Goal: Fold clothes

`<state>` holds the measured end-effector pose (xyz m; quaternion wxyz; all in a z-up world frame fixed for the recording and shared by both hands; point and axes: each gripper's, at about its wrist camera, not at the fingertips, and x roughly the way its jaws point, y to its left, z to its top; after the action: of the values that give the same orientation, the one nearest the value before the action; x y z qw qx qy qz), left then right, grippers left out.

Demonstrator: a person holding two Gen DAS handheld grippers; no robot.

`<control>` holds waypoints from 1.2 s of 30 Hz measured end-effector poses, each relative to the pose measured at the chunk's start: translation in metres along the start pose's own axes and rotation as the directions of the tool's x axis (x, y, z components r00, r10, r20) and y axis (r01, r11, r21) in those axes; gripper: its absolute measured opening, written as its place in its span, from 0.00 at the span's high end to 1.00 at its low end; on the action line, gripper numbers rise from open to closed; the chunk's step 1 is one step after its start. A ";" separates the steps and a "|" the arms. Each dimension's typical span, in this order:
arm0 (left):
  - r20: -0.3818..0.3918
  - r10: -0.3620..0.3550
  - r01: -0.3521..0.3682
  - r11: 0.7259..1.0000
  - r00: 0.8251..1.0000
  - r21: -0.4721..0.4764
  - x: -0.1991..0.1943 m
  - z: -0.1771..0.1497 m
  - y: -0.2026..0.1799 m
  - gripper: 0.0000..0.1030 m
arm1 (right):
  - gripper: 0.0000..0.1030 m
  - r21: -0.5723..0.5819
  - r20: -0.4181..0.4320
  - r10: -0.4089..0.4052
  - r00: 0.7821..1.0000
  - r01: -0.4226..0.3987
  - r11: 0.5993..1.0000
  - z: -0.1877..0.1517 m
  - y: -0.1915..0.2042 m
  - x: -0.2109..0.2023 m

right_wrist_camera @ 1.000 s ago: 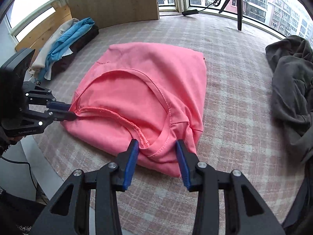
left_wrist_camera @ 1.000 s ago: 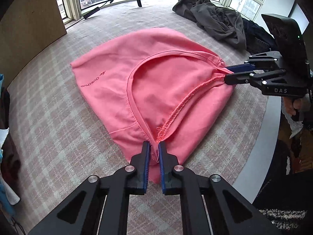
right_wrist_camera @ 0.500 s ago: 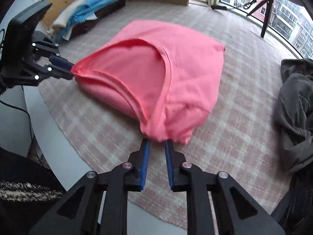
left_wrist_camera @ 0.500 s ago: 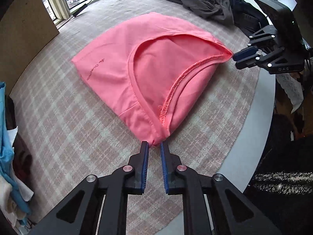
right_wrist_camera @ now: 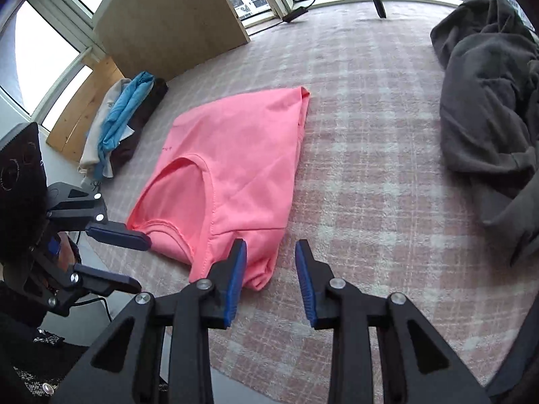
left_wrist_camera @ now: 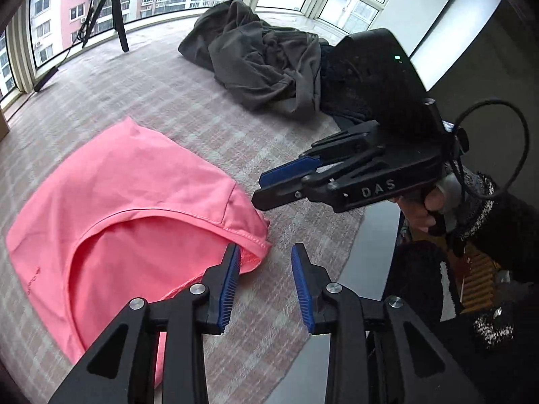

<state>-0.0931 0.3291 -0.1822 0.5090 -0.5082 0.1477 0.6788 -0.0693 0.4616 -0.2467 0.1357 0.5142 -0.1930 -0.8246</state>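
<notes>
A pink garment [left_wrist_camera: 128, 208] lies folded and flat on the plaid table cover, its curved neckline facing me. My left gripper [left_wrist_camera: 266, 269] hovers just off the garment's near right corner. Its jaws are opening with nothing between them, and the left finger's pad [left_wrist_camera: 230, 282] sits beside the hem. The right wrist view shows the pink garment [right_wrist_camera: 242, 161] ahead and to the left. My right gripper [right_wrist_camera: 271, 262] stands at its near corner, jaws opening and empty. Each gripper appears in the other's view: the right gripper [left_wrist_camera: 261, 190] and the left gripper [right_wrist_camera: 143, 262], both off the cloth.
A heap of grey clothes [right_wrist_camera: 488, 101] lies to the right, also seen as the grey heap [left_wrist_camera: 262, 64]. Folded blue, white and dark clothes [right_wrist_camera: 118, 128] are stacked at the far left beside a wooden box [right_wrist_camera: 168, 23]. The table's edge [left_wrist_camera: 370, 242] runs close by. A hand [left_wrist_camera: 421, 208] holds the right gripper.
Both grippers held the pink garment's corners stretched between them, then let go. The garment now lies flat. Both pairs of jaws have widened, and the left view has swung to the right.
</notes>
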 end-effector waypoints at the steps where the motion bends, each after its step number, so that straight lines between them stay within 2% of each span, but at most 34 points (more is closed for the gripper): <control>1: -0.014 -0.001 0.001 1.000 1.000 -0.010 0.007 0.001 0.001 0.72 | 0.71 0.021 0.001 0.030 1.000 -0.030 0.999 -0.006 -0.005 0.000; 3: -0.042 -0.002 0.001 1.000 0.999 -0.031 0.020 0.002 0.004 0.77 | 0.71 0.062 0.011 0.086 0.996 -0.087 0.994 -0.016 -0.012 0.000; 4: -0.053 -0.005 0.003 0.999 0.999 -0.040 0.025 0.003 0.005 0.88 | 0.71 0.081 0.014 0.106 0.994 -0.107 0.991 -0.020 -0.014 0.001; 5: -0.055 -0.012 0.009 0.999 0.998 -0.044 0.024 0.001 0.006 0.92 | 0.71 0.101 0.019 0.124 0.992 -0.126 0.987 -0.024 -0.019 0.001; 7: -0.061 -0.022 0.019 0.999 0.998 -0.051 0.023 -0.003 0.008 0.92 | 0.71 0.126 0.027 0.153 0.988 -0.155 0.980 -0.026 -0.023 0.006; 11: -0.079 0.003 -0.007 0.999 0.997 -0.042 0.021 -0.008 0.012 0.92 | 0.71 0.146 0.047 0.210 0.976 -0.215 0.966 -0.026 -0.025 0.016; 13: -0.082 0.005 -0.010 0.999 0.997 -0.051 0.020 -0.008 0.016 0.92 | 0.81 0.147 0.058 0.245 0.968 -0.251 0.957 -0.025 -0.023 0.019; 14: -0.082 0.005 -0.009 0.998 0.997 -0.055 0.020 -0.008 0.017 0.92 | 0.94 0.149 0.063 0.266 0.962 -0.272 0.951 -0.025 -0.023 0.019; 18: -0.065 0.013 -0.016 0.998 0.998 -0.052 0.011 -0.007 0.018 0.92 | 0.96 0.154 0.101 0.293 0.951 -0.306 0.939 -0.031 -0.021 -0.004; 20: -0.057 0.023 -0.026 0.998 0.998 -0.056 0.005 -0.008 0.019 0.92 | 0.96 0.120 0.102 0.133 0.986 -0.145 0.982 -0.033 -0.018 -0.020; 21: -0.049 0.018 -0.021 0.998 0.999 -0.067 0.000 -0.010 0.021 0.92 | 0.93 0.094 0.077 0.008 0.997 -0.016 0.995 -0.033 -0.015 -0.024; 22: -0.040 0.017 -0.020 0.997 0.999 -0.077 -0.006 -0.013 0.023 0.92 | 0.93 0.080 0.052 -0.041 0.998 0.037 0.996 -0.032 -0.015 -0.026; 26: 0.018 0.065 -0.062 0.987 0.998 -0.147 -0.042 -0.031 0.035 0.83 | 0.92 0.025 0.079 0.033 0.996 -0.035 0.999 -0.019 0.004 -0.029; 29: 0.058 0.140 -0.122 0.963 0.988 -0.240 -0.072 -0.057 0.056 0.79 | 0.74 -0.073 0.079 0.033 0.996 -0.027 0.997 -0.003 0.028 -0.009; 30: 0.062 0.171 -0.148 0.952 0.983 -0.268 -0.081 -0.067 0.063 0.78 | 0.72 -0.101 0.075 0.027 0.997 -0.020 0.995 0.002 0.033 -0.001; 32: 0.046 0.231 -0.206 0.928 0.972 -0.312 -0.093 -0.089 0.075 0.77 | 0.72 -0.124 -0.054 0.021 0.998 -0.027 0.992 -0.002 0.036 0.018; 33: 0.036 0.251 -0.226 0.919 0.967 -0.322 -0.095 -0.098 0.078 0.77 | 0.73 -0.134 -0.123 0.016 0.992 -0.033 0.990 -0.005 0.036 0.027; 35: 0.019 0.285 -0.262 0.904 0.958 -0.338 -0.098 -0.115 0.084 0.77 | 0.73 -0.192 -0.143 -0.071 0.987 0.043 0.980 -0.006 0.043 0.015; 36: 0.018 0.287 -0.265 0.905 0.958 -0.331 -0.096 -0.118 0.084 0.76 | 0.73 -0.210 -0.132 -0.101 0.986 0.072 0.975 -0.003 0.046 0.008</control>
<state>-0.1034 0.1559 -0.1797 0.3215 -0.5365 0.0872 0.7754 -0.0685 0.4171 -0.2334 0.1651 0.5627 -0.0742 -0.8066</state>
